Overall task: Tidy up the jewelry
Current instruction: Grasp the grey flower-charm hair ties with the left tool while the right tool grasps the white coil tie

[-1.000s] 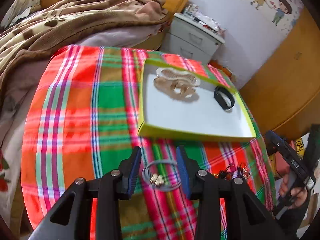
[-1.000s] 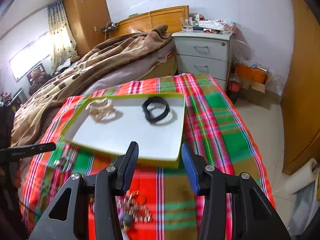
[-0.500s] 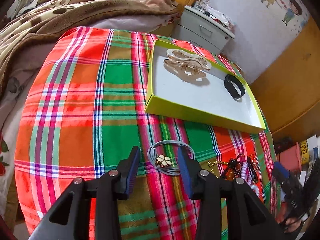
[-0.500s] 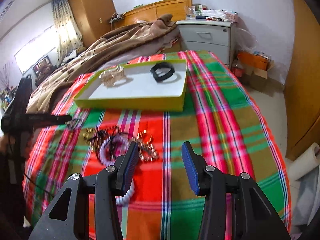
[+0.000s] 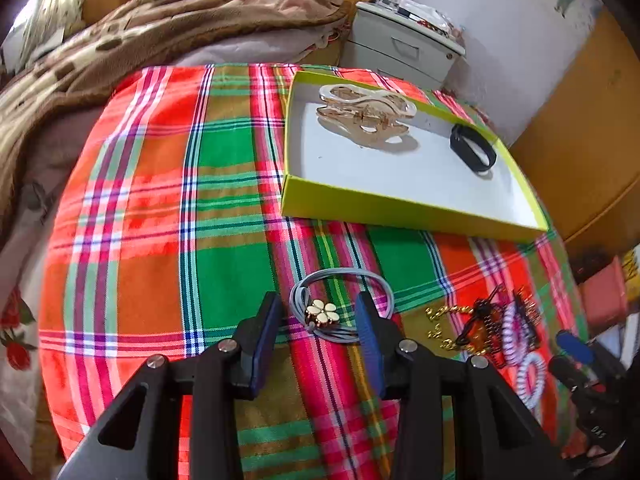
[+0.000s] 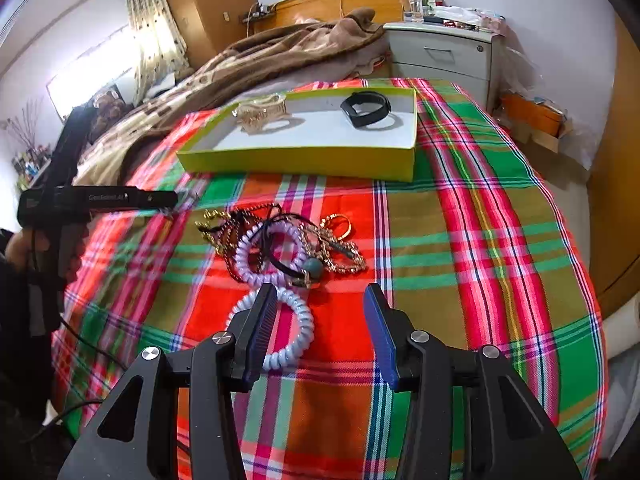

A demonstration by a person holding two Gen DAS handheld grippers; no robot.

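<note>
A red, green and orange plaid cloth covers the table; on it lies a shallow yellow-green cardboard tray with a white floor, holding a translucent beige hair claw and a black band; the left gripper, jaws just widened and gripping nothing, straddles a grey hair tie with a cream flower charm; the right gripper stands open above the cloth, a white spiral hair tie beside its left finger, near a tangled pile of chains and bracelets.

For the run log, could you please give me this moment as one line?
left gripper: open over grey flower hair tie | right gripper: open near white coil hair tie | yellow-green box: holds hair claw, black band
</note>
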